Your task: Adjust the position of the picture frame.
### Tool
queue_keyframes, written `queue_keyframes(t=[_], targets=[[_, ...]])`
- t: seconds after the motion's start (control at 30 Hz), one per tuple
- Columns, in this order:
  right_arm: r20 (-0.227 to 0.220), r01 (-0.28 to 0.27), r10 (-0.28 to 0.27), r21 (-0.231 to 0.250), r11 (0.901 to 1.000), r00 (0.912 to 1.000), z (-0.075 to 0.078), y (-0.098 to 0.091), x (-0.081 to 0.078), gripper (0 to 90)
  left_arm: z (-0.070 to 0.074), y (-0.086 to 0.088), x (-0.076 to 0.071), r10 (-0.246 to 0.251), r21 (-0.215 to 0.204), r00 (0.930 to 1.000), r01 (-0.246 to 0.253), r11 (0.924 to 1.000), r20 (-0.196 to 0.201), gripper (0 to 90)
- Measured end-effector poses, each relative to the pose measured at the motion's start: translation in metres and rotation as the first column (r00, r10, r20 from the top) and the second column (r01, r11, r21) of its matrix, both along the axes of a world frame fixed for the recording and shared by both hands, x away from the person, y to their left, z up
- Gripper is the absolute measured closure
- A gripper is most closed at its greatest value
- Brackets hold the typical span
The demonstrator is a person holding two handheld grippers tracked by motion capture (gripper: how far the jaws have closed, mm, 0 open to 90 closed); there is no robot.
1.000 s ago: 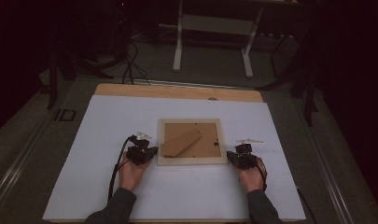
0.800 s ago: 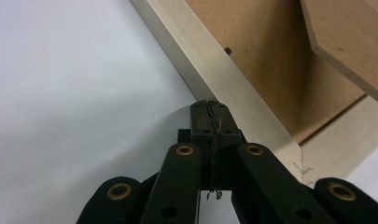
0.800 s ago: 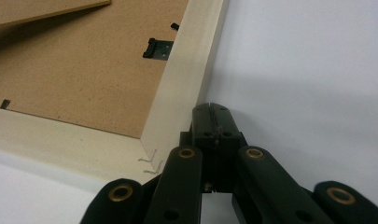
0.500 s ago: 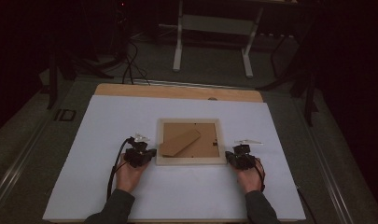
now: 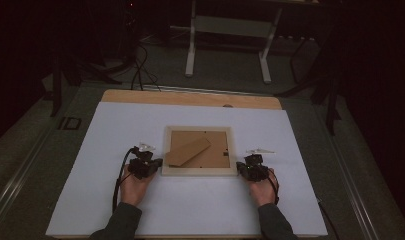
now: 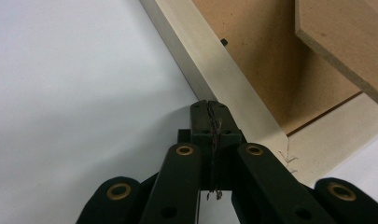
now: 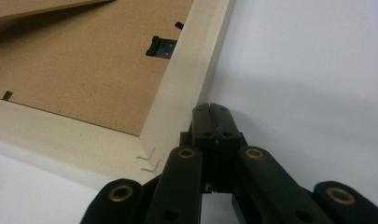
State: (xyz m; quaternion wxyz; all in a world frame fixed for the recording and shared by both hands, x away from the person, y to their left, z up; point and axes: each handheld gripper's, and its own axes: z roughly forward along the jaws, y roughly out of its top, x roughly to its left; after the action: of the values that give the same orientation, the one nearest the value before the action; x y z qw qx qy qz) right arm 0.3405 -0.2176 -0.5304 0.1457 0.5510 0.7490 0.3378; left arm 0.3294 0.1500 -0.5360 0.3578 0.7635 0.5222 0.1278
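Nearest the camera, two sleeved forearms come up onto the white-covered desk [image 5: 190, 210], one hand behind each tool; the left tongs [image 5: 151, 165] sit pressed shut with nothing between the jaws, tips right against the picture frame's [image 5: 199, 171] left rail near its front corner; the right tongs [image 5: 245, 169] are likewise closed on nothing, nosed in beside the frame's right rail at its front corner. The frame lies face down in the middle of the desk, brown backing board [image 5: 210, 152] up, with its easel stand [image 5: 188, 151] lying slanted across the backing's left half.

The risk, as I read it: closed tips pushing on a light frame from both sides could skate it across the smooth sheet or twist it if one side presses harder; a tip could also ride up over the low rail.

Hard to make out: whether the tips truly touch the wood or just sit beside it; a small black clip [image 7: 161, 46] shows on the backing's edge, its state unclear; beyond the frame, the floor and a pale stand [image 5: 229, 30] fade into dark.
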Motion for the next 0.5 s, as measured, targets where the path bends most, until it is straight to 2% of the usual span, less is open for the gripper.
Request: queue_keyframes(t=[0.5], targets=[[0.004,-0.029,0.029,-0.003,0.9996,0.9996,0.000,0.015,0.004,90.0,0.000,0.014,-0.003,0.046,-0.008,0.9989,-0.046,0.9989,-0.007,90.0]])
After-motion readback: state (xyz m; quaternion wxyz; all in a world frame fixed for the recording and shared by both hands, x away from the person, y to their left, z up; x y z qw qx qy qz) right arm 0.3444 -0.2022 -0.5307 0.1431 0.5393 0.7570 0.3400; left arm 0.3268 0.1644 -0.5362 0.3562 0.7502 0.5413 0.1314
